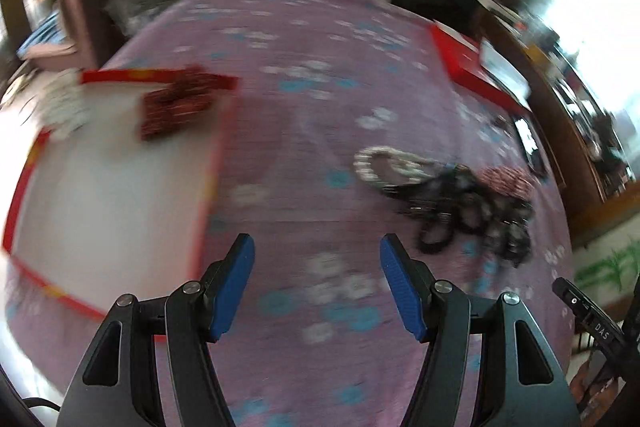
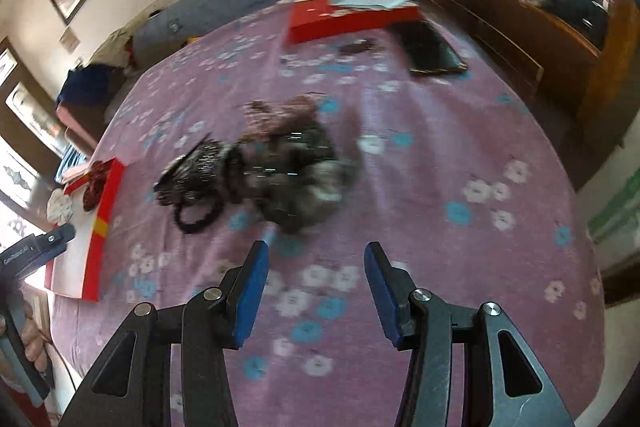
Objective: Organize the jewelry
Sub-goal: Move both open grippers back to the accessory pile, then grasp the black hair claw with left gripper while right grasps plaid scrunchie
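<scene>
- The left gripper (image 1: 317, 247) hovered with jaws wide apart, holding nothing.
- The right gripper (image 2: 316, 255) was likewise spread wide and empty.
- A tangled jewelry pile (image 2: 264, 171) lay on the pink floral bedspread (image 2: 440, 147), just ahead of the right gripper.
- A red-rimmed box (image 1: 120, 187) lay to the left, holding a dark red piece (image 1: 172, 107) and a white beaded piece (image 1: 64, 107).

"DAS" stands on the right gripper (image 1: 592, 319); "GenRobot.AI" stands on the left gripper (image 2: 28, 253).

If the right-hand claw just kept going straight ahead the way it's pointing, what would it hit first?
Probably the tangled jewelry pile, which lies just ahead of the open right gripper on the purple bedspread. Motion blur makes depth uncertain.
</scene>
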Tool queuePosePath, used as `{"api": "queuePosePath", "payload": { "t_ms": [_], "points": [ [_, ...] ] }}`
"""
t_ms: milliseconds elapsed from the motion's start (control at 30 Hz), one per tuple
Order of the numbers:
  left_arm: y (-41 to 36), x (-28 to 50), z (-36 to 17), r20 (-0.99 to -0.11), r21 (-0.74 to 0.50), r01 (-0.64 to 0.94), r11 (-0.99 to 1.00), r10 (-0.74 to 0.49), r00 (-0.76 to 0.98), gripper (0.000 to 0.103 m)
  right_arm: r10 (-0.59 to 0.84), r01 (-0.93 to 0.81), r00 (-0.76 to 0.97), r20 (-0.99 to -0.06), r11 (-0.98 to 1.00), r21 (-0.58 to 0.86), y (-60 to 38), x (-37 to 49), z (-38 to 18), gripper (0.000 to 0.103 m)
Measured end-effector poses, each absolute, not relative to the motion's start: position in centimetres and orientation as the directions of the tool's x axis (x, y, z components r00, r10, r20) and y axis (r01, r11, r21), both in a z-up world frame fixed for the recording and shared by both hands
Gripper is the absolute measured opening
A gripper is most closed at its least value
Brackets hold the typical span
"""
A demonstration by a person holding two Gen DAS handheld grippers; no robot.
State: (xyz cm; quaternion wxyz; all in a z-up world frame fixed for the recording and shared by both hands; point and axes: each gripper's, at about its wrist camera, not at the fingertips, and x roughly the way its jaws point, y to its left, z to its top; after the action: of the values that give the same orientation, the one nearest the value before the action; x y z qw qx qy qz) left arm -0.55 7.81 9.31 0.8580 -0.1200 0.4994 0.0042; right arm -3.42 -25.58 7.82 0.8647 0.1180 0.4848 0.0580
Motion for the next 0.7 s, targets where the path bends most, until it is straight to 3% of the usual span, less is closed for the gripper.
{"api": "queuePosePath", "payload": {
  "t_ms": [433,700],
  "points": [
    [-1.1,9.9,6.5,-0.890,-0.144,0.203,0.968,-0.217,0.402,0.062,0.293,0.008,0.507,-0.810,0.939,0.345,-25.8,0.0,5.6,0.053],
    [-2.5,12.3,3.6,-0.923,-0.158,0.267,0.951,-0.239,0.303,0.023,0.333,-0.001,0.534,-0.777,0.919,0.393,-25.2,5.2,7.1,0.054]
  ]
}}
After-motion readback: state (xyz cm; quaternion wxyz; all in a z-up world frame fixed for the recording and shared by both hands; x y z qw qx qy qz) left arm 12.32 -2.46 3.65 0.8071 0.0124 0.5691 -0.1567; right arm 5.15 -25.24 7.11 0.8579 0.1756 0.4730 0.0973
